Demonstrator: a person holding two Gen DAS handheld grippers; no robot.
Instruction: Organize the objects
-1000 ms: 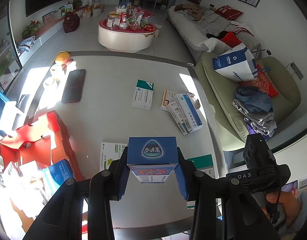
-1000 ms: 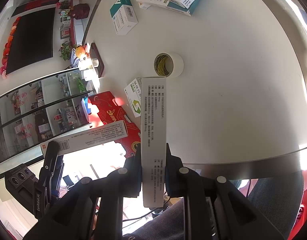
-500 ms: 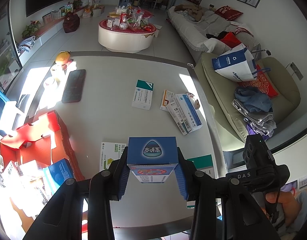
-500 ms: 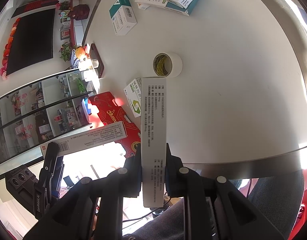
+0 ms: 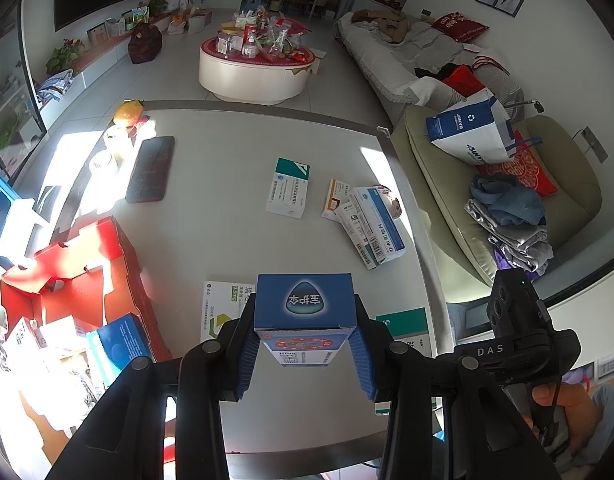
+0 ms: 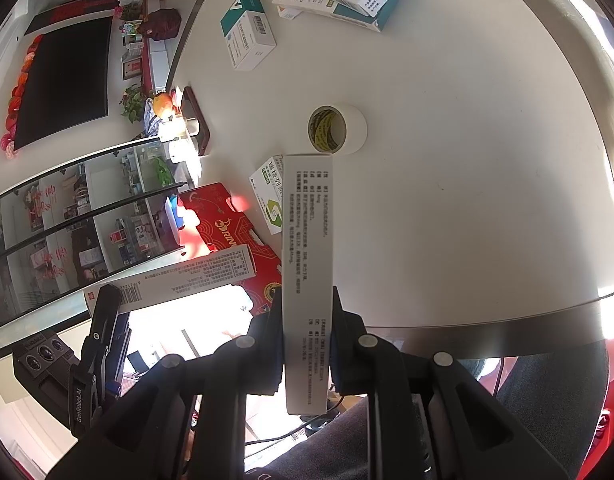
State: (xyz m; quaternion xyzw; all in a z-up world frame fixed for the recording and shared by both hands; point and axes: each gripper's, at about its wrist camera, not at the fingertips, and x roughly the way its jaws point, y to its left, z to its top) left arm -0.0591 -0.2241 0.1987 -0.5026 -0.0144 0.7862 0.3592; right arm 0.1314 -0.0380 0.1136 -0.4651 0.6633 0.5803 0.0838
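Grippers each hold one box above the pale grey desk point(image 5: 227, 208). The left gripper point(image 5: 305, 346) is closed on a blue cardboard box with a drop-shaped logo point(image 5: 305, 304); its blue pads press on the two sides. The box's near end is hidden between the black arms. Its long way runs from the gripper out over the desk.

The right gripper point(image 6: 307, 344) is squeezed tight on a thin white cardboard box with small grey print point(image 6: 307, 264). This box is long and points straight away from the gripper, toward a white tape roll point(image 6: 338, 130) lying on the desk. Its far end covers part of a white-and-green flat box point(image 6: 270, 196).

Left of the blue box sits an open red cardboard carton point(image 5: 79, 264) with more boxes inside, washed out by bright sun. Farther out lie a white box with a green top point(image 5: 289, 188), a pile of white-and-blue boxes point(image 5: 371, 228) and a black phone point(image 5: 151, 170). The print is too small to read.
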